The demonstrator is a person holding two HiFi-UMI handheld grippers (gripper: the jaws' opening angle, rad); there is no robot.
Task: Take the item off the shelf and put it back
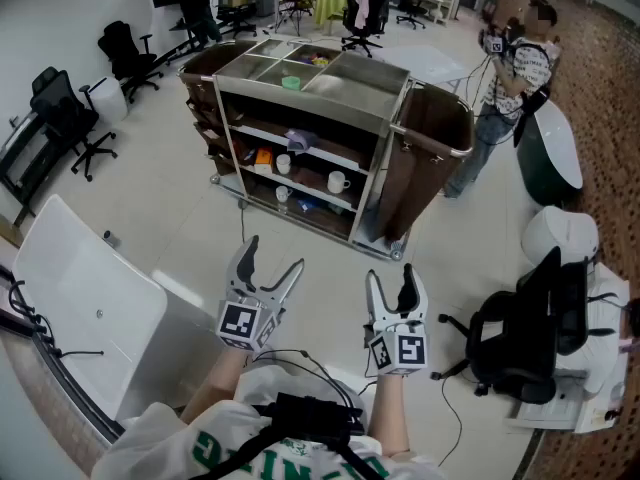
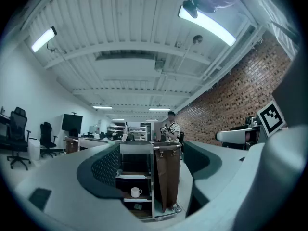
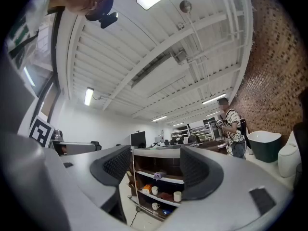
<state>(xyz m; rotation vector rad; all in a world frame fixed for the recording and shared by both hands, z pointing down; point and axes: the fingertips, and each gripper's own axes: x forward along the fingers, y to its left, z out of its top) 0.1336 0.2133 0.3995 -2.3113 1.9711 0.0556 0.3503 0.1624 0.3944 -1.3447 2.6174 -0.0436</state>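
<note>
My left tool [image 1: 275, 253] and right tool [image 1: 390, 273], both spread and empty, should near the cart's [image 1: 300, 103] white cup [image 1: 338, 181] level and centred.

Cart [image 1: 300, 133] sits upper centre, on the floor [image 1: 170, 208]. Cups [image 1: 338, 181] on its middle and lower shelves. Person [image 1: 512, 78] upper right, beyond the cart's right end. Office chairs [image 1: 70, 118] upper left, another chair [image 1: 520, 338] lower right. Left claw [image 1: 276, 252] and right claw [image 1: 390, 273] side by side, bottom centre, well apart from the cart.
</note>
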